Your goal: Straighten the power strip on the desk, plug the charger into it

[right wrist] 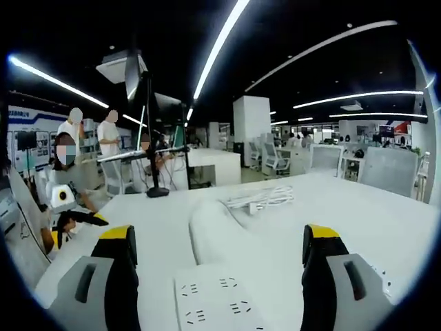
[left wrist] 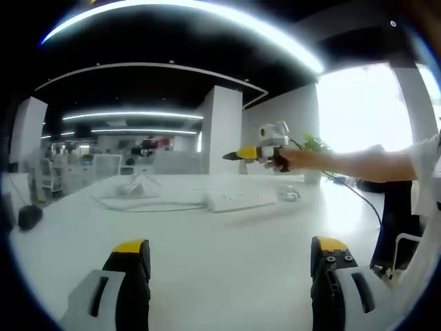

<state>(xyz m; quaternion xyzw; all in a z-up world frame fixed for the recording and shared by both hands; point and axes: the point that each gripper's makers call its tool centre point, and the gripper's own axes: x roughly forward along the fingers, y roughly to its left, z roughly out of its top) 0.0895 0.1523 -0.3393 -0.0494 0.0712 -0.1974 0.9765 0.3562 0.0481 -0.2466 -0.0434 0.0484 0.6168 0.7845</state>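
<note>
A: Step? Straightening, not yet begun. Power strip (right wrist: 219, 303) flat on desk (right wrist: 386, 214), just ahead of right gripper (right wrist: 219, 252), jaws wide, holding nothing.

B: Left gripper (left wrist: 231, 258) likewise wide, empty. Charger not identified. Next: bracket strip, square it.

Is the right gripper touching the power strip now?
Apart. In the left gripper view the right gripper hangs in the air above the power strip, with background visible between them.

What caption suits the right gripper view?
Open right gripper hovering over white plastic power strip on white desk.
</note>
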